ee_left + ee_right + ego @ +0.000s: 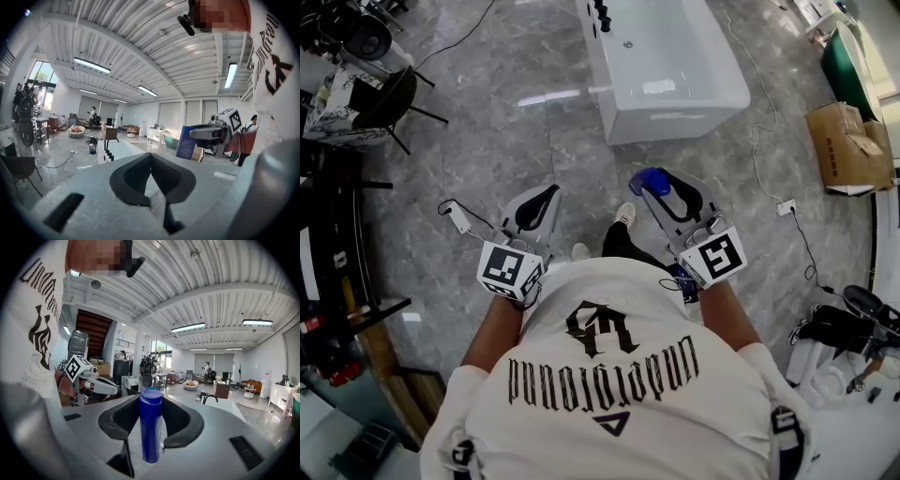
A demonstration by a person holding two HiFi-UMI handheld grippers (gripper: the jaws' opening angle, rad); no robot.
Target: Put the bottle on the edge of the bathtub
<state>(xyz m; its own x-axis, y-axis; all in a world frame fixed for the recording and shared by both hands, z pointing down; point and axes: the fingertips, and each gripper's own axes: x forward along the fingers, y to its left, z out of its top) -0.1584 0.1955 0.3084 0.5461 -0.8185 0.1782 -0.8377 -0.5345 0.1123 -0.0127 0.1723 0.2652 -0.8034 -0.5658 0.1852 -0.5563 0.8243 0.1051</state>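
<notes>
A blue bottle (pixel 151 427) with a blue cap stands upright between the jaws of my right gripper (pixel 151 401), which is shut on it. In the head view the bottle (pixel 651 180) is carried above the floor, short of the white bathtub (pixel 666 70) ahead. Seen from the right gripper, the bathtub (pixel 227 408) with its black faucet (pixel 210 398) lies farther off to the right. My left gripper (pixel 150 154) is shut with nothing in it, level with the right one at the person's left (pixel 534 208). From the left gripper view, the bottle (pixel 187 143) shows at the right.
A cardboard box (pixel 848 145) and a green tub (pixel 853 56) sit at the right. A cable with a power strip (pixel 786 206) runs over the grey marble floor. A black chair (pixel 384 98) stands at the left. Several people stand far off in the hall.
</notes>
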